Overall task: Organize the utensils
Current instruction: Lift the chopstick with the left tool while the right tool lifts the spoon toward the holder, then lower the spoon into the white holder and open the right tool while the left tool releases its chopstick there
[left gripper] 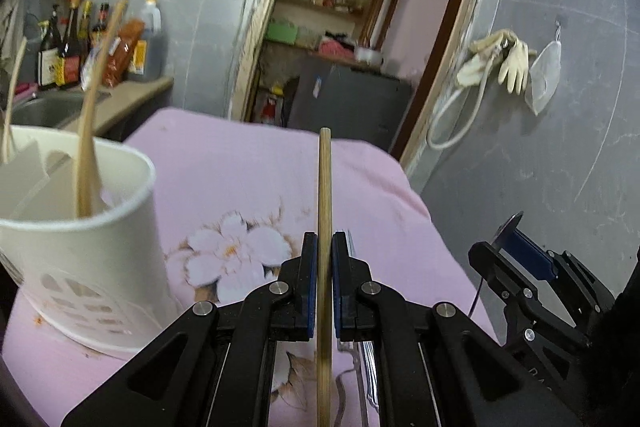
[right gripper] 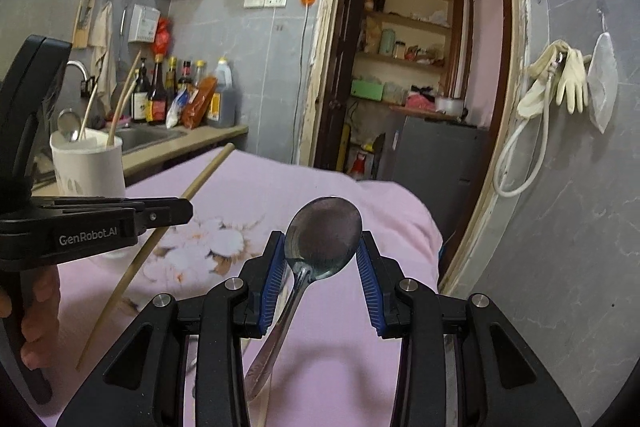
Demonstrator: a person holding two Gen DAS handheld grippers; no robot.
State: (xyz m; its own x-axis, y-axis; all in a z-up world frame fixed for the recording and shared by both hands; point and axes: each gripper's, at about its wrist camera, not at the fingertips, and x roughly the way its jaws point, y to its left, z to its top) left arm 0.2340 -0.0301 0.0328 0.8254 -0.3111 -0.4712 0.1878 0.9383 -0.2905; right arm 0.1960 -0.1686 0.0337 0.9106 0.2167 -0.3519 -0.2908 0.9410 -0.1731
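Observation:
My left gripper [left gripper: 324, 241] is shut on a wooden chopstick [left gripper: 325, 179] that runs straight ahead between the pads, lifted over the pink floral cloth [left gripper: 240, 167]. A white utensil holder [left gripper: 80, 247] stands close at the left with chopsticks in it. In the right wrist view my right gripper [right gripper: 322, 243] grips a metal spoon [right gripper: 324, 227] by its bowl, the handle slanting down and back. There the left gripper [right gripper: 176, 213] with its chopstick [right gripper: 160, 247] is at the left, and the holder [right gripper: 88, 163] behind it also has a spoon in it. The right gripper [left gripper: 508, 247] shows at right.
A metal utensil [left gripper: 370, 367] lies on the cloth under my left gripper. Behind the holder are a sink [right gripper: 148, 137] and a counter with bottles [right gripper: 160, 95]. An open doorway [right gripper: 408, 67] lies ahead. Gloves and a hose hang on the right wall [right gripper: 560, 83].

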